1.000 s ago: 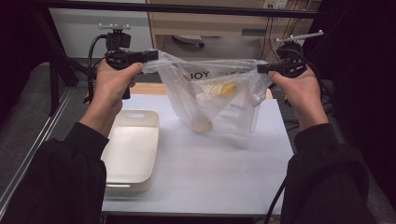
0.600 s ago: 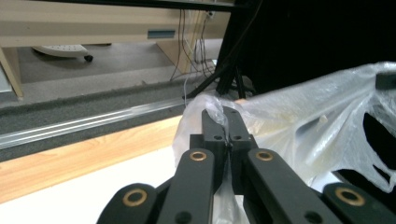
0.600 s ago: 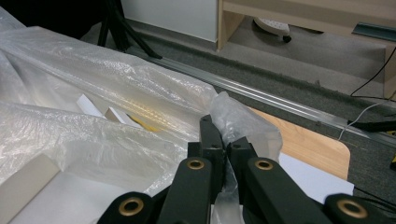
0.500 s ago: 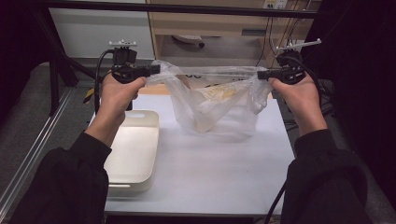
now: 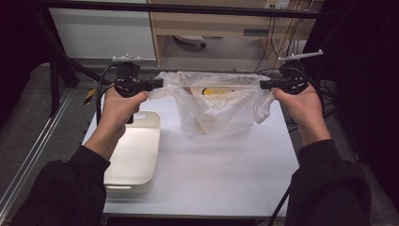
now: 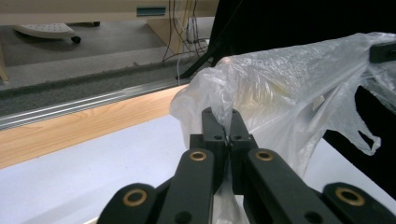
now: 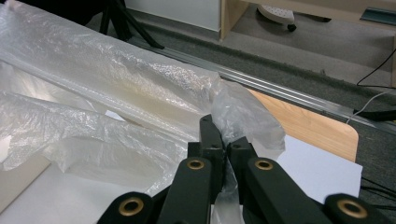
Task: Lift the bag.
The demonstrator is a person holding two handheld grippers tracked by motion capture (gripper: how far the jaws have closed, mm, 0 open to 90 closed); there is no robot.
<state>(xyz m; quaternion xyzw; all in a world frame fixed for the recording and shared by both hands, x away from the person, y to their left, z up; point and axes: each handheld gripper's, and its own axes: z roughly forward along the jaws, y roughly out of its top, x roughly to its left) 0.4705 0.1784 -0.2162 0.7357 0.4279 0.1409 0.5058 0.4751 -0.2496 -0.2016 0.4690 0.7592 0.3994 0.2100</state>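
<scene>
Above the white table [image 5: 226, 179], a thin clear plastic bag [image 5: 214, 110] is stretched between the two grippers, and its bottom seems to rest on the surface. Something yellow and pale lies inside. I think the film could tear or slip out if the hands pull apart too strongly, because each grip holds a small pinch of plastic. The left gripper [image 5: 157, 84] has its fingers [image 6: 212, 126] closed on one handle; the right gripper [image 5: 264, 84] is closed on the other. A cream tray [image 5: 134, 160] stands beside.
</scene>
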